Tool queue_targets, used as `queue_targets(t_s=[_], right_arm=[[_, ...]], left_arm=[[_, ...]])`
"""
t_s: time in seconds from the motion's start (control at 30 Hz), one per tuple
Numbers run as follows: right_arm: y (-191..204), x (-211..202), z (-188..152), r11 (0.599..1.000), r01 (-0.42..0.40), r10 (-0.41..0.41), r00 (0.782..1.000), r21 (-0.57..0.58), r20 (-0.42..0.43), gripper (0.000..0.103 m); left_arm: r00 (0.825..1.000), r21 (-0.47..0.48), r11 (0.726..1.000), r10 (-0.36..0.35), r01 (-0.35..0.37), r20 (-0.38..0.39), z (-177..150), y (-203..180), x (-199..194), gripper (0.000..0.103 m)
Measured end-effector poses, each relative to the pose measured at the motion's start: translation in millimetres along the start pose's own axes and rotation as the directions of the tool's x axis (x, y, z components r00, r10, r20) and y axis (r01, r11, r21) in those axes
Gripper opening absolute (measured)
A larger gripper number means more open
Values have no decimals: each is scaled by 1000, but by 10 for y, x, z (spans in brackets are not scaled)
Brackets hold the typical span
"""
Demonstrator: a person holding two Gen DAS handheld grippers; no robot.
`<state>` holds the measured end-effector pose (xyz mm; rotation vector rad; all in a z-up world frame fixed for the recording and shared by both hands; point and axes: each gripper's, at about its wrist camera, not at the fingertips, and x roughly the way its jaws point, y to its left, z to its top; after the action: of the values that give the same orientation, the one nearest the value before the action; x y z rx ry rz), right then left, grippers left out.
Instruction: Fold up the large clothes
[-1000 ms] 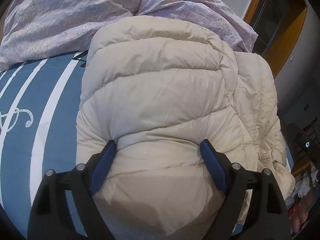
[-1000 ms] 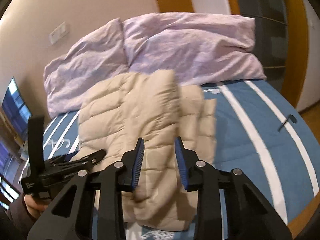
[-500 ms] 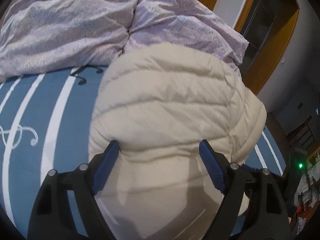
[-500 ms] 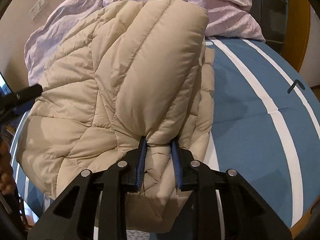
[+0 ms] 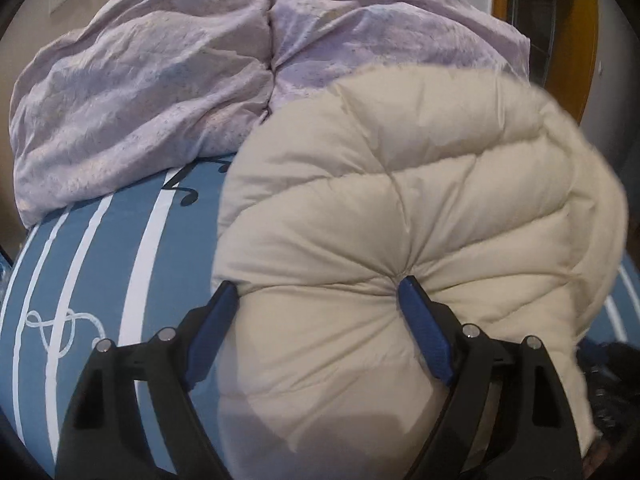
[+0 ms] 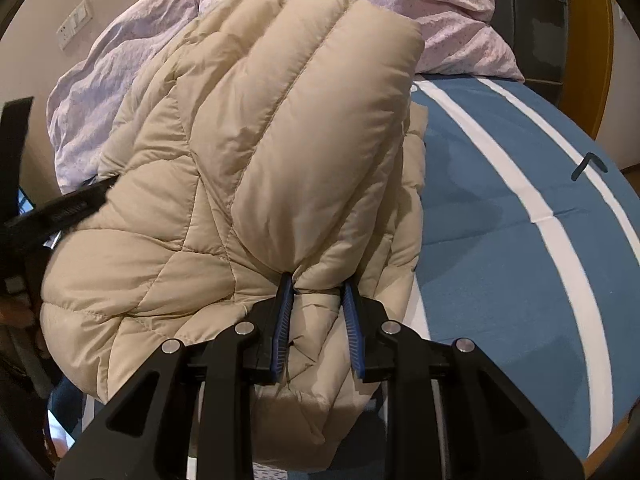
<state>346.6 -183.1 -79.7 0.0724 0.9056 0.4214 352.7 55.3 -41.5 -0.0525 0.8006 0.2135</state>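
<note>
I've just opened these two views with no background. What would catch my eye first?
The puffy beige down jacket dominates both views, bunched on the blue white-striped bed sheet. Each hand-held gripper grips it: the right hand-held gripper pinches a narrow fold, the left hand-held gripper straddles a thick padded section. Behind it, at the bed's head, lies a crumpled lilac duvet.

Beige wall with a switch plate behind a blue striped bed

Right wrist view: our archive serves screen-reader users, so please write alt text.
The right claw pinches a fold of a beige puffer jacket lying on a blue bedspread with white stripes. Crumpled lilac bedding lies behind.
</note>
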Motion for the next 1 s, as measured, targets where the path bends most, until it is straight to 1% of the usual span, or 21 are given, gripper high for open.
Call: queue_targets(t_s=[0.2,0.37,0.5,0.53,0.6,0.73,0.8,0.83,0.87,0.93,1.0], right_arm=[[57,-200,92,999,34,-34,999,4,16,26],[233,-588,357,1000,14,-12,992,-19,123,28],[385,-658,633,1000,-5,9,985,-24,175,29],[420,-638,680,1000,-5,9,983,-26,181,29],[515,-522,822,999,26,-19,981,-31,192,29],[571,-121,1029,989,148,-143,971,-16,190,29],[500,100,1015,978,209,-205,964,-1,171,29],[442,218,977,974,224,-223,963,9,151,29],[368,363,924,972,235,-235,963,18,130,30],[305,456,869,968,249,-249,959,20,139,30],[260,517,856,969,244,-246,960,31,134,30]], left_arm=[[1000,7,1000,15,-15,-15,-19,-78,84,83],[1000,-5,1000,15,-15,-22,-13,-74,96,83],[1000,-13,1000,18,-18,-16,-22,-94,86,83],[1000,-15,1000,20,-20,-14,-25,-100,84,83],[1000,-16,1000,23,-23,-10,-32,-115,81,83],[1000,-18,1000,20,-20,-5,-40,-111,83,83],[1000,-22,1000,9,-9,-1,-49,-98,80,83],[1000,-26,1000,-3,3,4,-53,-86,81,84],[1000,-30,999,-16,17,10,-56,-74,81,85],[998,-49,997,-59,60,23,-51,-40,81,86],[997,-51,996,-68,70,31,-49,-34,94,87]])
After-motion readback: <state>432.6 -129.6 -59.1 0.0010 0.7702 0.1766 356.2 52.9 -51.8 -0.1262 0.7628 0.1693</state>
